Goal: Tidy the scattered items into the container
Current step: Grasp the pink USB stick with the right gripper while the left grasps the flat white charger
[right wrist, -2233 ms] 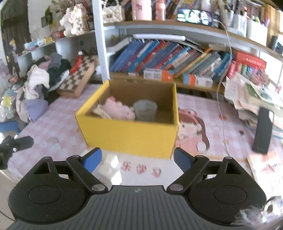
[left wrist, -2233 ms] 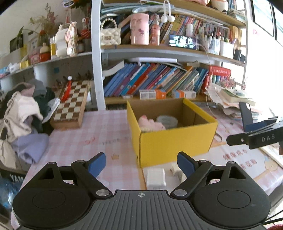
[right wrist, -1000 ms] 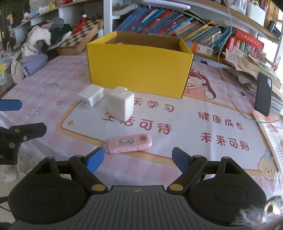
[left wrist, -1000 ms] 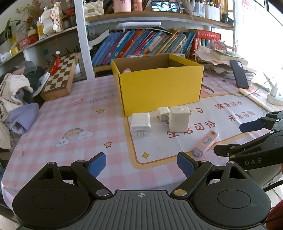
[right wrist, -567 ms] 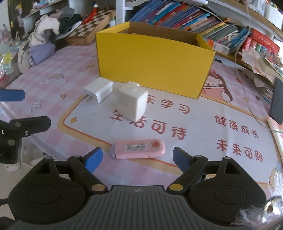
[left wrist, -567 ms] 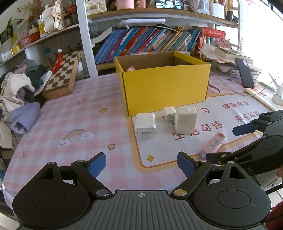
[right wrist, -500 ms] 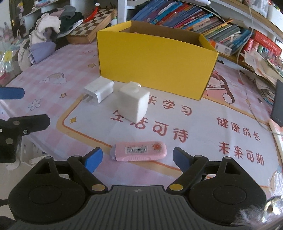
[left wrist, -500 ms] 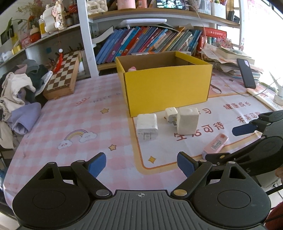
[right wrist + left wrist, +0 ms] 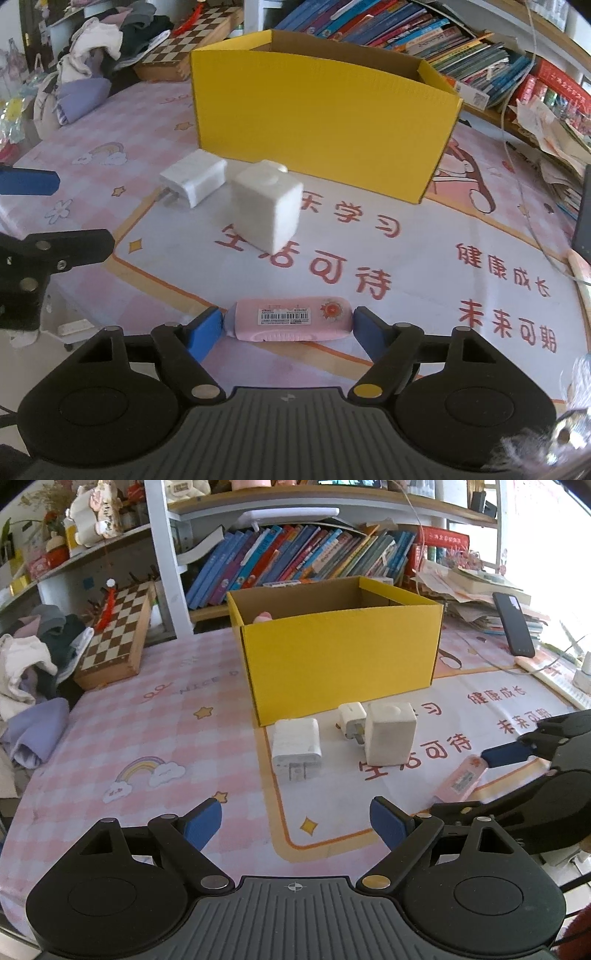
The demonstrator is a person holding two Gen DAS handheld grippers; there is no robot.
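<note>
Right gripper (image 9: 288,328) wide, straddling pink case (image 9: 290,320)

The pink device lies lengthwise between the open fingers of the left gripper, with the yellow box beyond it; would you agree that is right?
Not quite: it is the right gripper whose open fingers bracket the pink device, as the right wrist view shows. The left gripper is open over bare tablecloth. The yellow box does stand beyond it.
</note>
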